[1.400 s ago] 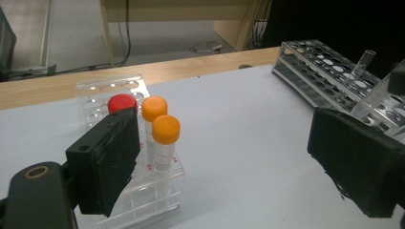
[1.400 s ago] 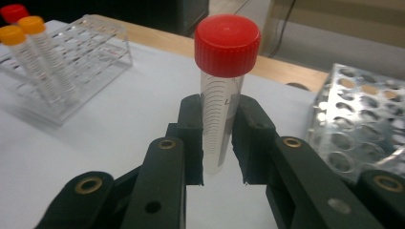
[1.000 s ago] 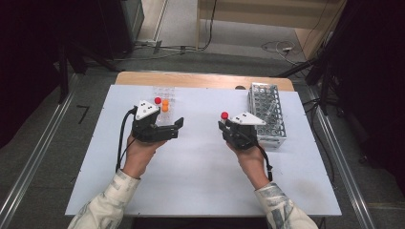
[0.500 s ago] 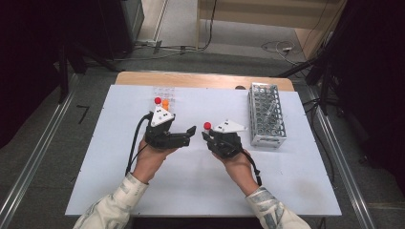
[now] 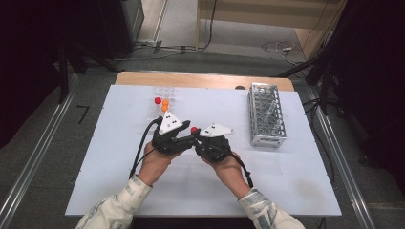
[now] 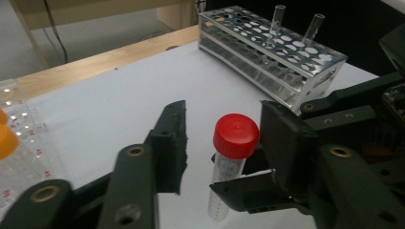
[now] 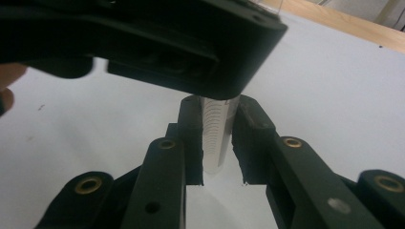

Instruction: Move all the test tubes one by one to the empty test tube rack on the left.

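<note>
Left gripper view | tube (image 6: 228,167): clear, graduated, upright | cap (image 6: 236,135): red

Tube (image 6: 229,162) between left gripper (image 6: 224,148) jaws, rack (image 6: 272,52) behind.

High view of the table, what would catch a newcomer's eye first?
At the middle of the white table, the right gripper clamps a clear plastic tube with a red screw cap upright, and the left gripper has just been closing around that cap, a gap showing on one side. A metal test-tube rack stands at the right.
</note>
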The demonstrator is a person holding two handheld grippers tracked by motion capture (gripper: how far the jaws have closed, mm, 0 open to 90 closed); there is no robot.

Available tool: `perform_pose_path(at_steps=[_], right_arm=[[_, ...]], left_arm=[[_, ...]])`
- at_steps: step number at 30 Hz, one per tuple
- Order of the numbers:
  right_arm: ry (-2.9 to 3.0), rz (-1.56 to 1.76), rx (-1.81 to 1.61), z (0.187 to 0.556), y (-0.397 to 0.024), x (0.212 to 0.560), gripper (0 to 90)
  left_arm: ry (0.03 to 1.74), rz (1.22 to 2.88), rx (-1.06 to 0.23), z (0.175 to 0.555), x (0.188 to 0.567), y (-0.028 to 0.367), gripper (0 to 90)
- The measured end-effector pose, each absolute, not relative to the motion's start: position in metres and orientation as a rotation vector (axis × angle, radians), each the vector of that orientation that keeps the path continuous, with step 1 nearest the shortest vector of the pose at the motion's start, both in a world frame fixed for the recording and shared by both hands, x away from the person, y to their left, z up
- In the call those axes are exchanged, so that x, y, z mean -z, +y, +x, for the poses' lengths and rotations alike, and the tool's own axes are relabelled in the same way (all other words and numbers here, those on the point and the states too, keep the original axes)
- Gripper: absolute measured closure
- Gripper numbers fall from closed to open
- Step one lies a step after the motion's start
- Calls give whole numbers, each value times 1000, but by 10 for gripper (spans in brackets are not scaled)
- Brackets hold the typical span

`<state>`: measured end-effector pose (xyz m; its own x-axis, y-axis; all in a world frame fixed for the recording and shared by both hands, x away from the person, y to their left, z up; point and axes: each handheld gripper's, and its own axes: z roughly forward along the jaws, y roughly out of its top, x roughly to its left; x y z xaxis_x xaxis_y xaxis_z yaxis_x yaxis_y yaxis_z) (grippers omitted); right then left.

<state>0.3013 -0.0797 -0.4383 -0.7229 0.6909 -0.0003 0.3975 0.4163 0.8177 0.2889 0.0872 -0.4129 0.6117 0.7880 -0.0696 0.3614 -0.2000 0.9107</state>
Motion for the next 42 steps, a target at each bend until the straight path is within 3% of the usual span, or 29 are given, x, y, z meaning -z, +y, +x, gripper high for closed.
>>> perform_pose_path(at_steps=[8, 16, 19, 27, 42], right_arm=[[2335, 924, -1225, 299, -80, 435, 719], [2337, 924, -1229, 300, -81, 435, 709], [2356, 909, -1233, 301, -81, 435, 555], [2368, 939, -1224, 301, -103, 441, 360], [2346, 993, -1191, 288, -150, 444, 324]], left_arm=[[897, 1827, -519, 288, 416, 83, 686], [897, 1816, -515, 289, 416, 85, 697], [908, 1806, -511, 291, 416, 87, 697], [938, 1767, -510, 292, 410, 100, 697], [1034, 1683, -515, 291, 389, 128, 697]])
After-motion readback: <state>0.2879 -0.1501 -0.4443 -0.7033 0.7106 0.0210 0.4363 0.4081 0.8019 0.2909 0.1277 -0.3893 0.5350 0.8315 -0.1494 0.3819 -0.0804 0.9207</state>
